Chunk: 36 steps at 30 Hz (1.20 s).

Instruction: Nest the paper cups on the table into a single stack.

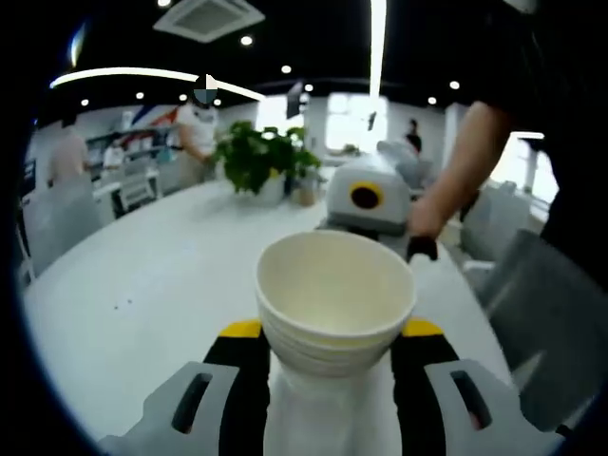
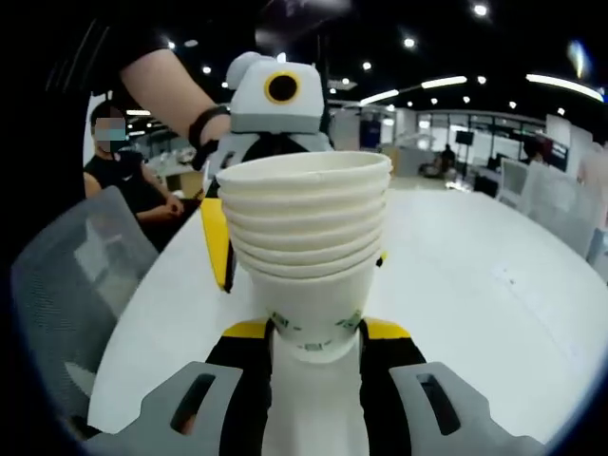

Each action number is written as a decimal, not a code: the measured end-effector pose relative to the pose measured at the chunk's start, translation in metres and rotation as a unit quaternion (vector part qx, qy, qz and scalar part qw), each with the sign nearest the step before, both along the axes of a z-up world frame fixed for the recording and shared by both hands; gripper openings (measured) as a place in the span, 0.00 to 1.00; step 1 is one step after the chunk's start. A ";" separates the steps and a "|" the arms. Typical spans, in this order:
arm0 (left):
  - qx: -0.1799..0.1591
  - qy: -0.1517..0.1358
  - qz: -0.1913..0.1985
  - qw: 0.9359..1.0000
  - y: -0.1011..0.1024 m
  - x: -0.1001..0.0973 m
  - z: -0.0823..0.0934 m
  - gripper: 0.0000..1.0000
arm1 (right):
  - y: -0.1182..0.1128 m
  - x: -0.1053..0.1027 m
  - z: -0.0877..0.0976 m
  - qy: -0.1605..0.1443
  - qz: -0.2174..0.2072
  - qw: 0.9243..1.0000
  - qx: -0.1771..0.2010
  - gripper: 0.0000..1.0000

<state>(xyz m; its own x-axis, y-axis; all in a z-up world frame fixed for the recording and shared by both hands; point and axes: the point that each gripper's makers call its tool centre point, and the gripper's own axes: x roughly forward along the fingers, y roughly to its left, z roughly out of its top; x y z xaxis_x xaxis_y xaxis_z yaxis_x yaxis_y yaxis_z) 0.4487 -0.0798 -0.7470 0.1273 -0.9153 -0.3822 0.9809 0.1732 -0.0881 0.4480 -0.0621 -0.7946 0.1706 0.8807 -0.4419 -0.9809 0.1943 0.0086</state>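
White nested paper cups (image 2: 306,228), rims tiered

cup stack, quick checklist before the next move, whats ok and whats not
1. All cups nested in one cup stack: ok, several rims sit evenly.
2. Right gripper jaws on the bottom cup: ok.
3. Left gripper jaws on the stack: ok.
4. Stack straight: ok in the right gripper view.
5. Loose cups left on the white table: none seen, the rest cannot tell.
6. Stack resting on the table: cannot tell.

Probably an open-plan office: white table (image 1: 142,275), mesh chair (image 2: 76,285), ceiling spotlights.
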 end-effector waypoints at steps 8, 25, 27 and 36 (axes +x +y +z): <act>-0.002 0.009 0.003 1.000 0.000 0.024 -0.010 0.49 | -0.001 0.023 -0.010 0.007 -0.006 1.000 -0.002 0.32; 0.023 0.021 0.000 1.000 -0.003 0.022 -0.040 0.49 | -0.003 0.020 -0.039 0.024 -0.009 0.999 -0.020 0.32; 0.032 0.022 0.002 0.999 -0.001 0.020 -0.044 0.49 | -0.004 0.018 -0.042 0.022 -0.008 0.999 -0.025 0.32; 0.023 0.026 0.006 0.999 -0.002 0.018 -0.045 0.48 | -0.004 0.014 -0.046 0.030 -0.013 0.999 -0.016 0.32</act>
<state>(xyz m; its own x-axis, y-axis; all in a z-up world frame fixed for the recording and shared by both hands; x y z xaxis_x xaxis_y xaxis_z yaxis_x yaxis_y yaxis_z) 0.4664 -0.0821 -0.7921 0.1178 -0.8947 -0.4309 0.9730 0.1907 -0.1299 0.4624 -0.0660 -0.8410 0.1658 0.8611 -0.4807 -0.9733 0.2213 0.0607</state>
